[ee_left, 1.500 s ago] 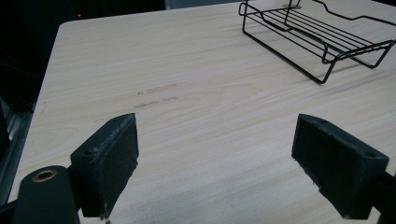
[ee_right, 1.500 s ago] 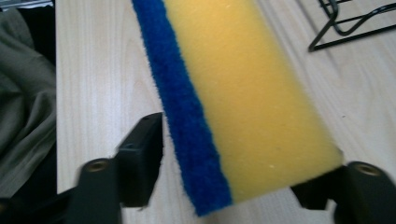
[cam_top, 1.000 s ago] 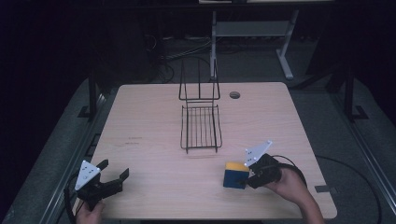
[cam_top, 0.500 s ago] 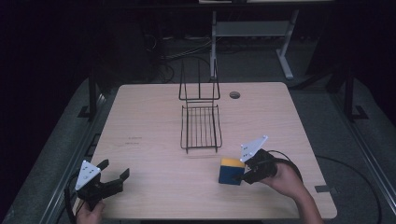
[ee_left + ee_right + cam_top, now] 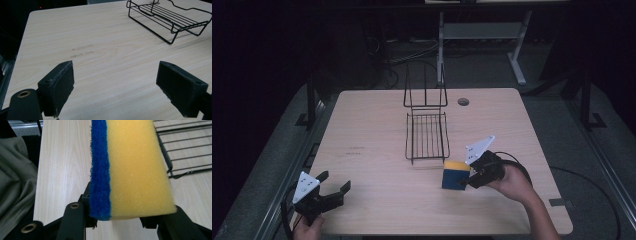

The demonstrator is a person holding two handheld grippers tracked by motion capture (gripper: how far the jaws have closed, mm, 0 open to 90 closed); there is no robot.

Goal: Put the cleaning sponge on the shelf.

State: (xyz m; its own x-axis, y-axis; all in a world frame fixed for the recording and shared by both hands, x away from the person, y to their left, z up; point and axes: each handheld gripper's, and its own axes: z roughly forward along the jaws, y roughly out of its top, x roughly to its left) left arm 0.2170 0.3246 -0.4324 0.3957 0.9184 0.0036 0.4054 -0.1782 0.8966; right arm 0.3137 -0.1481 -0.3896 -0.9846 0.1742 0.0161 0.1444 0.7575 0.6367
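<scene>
Over the last second my right gripper (image 5: 468,178) has carried the sponge (image 5: 455,174) leftward and slightly up the frame, from lower right toward the centre, so it now sits just below the near right corner of the wire rack (image 5: 427,135); I judge this as the approach to setting the sponge in that rack. The jaws pinch the sponge across its thickness, one on the blue scouring layer, the other on the yellow foam. In the right gripper view the sponge (image 5: 130,167) runs its long axis straight away from the jaws toward the top of the frame, blue face left. My left gripper (image 5: 328,192) has stayed at lower left, jaws spread over the bare table (image 5: 105,50).
</scene>
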